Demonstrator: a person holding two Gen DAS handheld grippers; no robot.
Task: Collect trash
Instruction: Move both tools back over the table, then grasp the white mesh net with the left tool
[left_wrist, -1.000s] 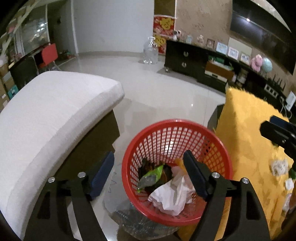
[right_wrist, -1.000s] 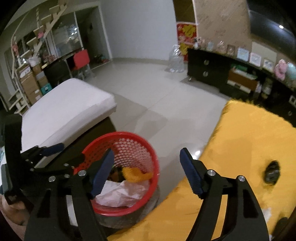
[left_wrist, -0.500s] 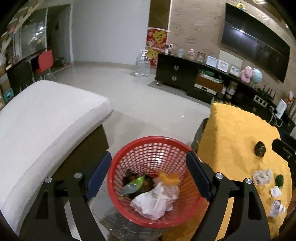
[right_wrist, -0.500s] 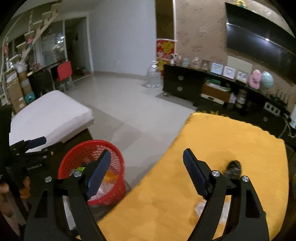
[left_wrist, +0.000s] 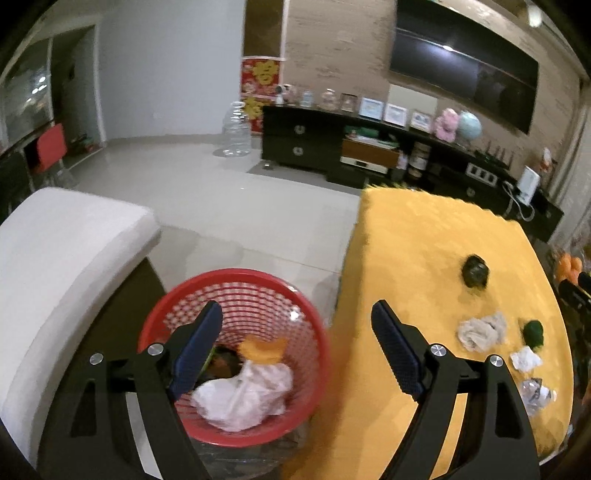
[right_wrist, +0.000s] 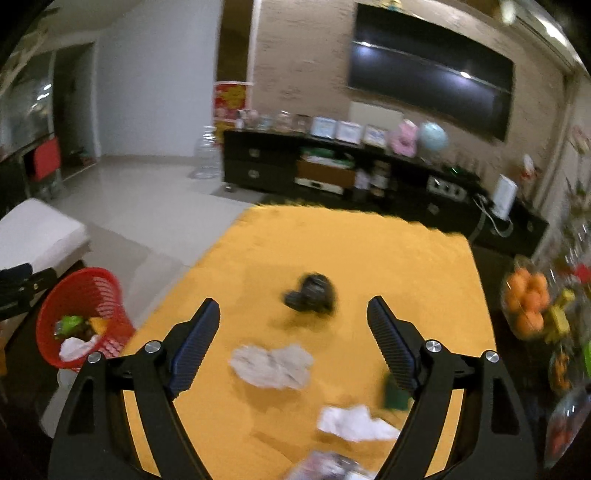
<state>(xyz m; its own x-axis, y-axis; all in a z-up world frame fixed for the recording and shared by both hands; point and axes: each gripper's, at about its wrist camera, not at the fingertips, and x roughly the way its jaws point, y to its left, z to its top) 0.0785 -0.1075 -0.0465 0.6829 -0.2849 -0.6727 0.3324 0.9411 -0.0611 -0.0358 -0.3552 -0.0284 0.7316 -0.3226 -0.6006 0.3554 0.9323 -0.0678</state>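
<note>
Both the left gripper (left_wrist: 295, 347) and the right gripper (right_wrist: 293, 343) were held spread wide with nothing between the fingers. The left was held over the red basket (left_wrist: 236, 291) of trash beside the yellow table (left_wrist: 417, 240). The right was held above the table, where a crumpled tissue (right_wrist: 271, 365), a dark wad (right_wrist: 312, 291) and a white scrap (right_wrist: 352, 422) were seen, blurred.

1. Both views are dim, lit by indoor ceiling lamps that glare as bright spots on the black wall-mounted television screen (right_wrist: 430, 79).
2. Motion blur smears the crumpled grey paper wad (right_wrist: 272, 365) and the dark crumpled lump (right_wrist: 312, 293) beyond it.
3. Fisheye distortion bends the walls near the television; corners fall black.
</note>
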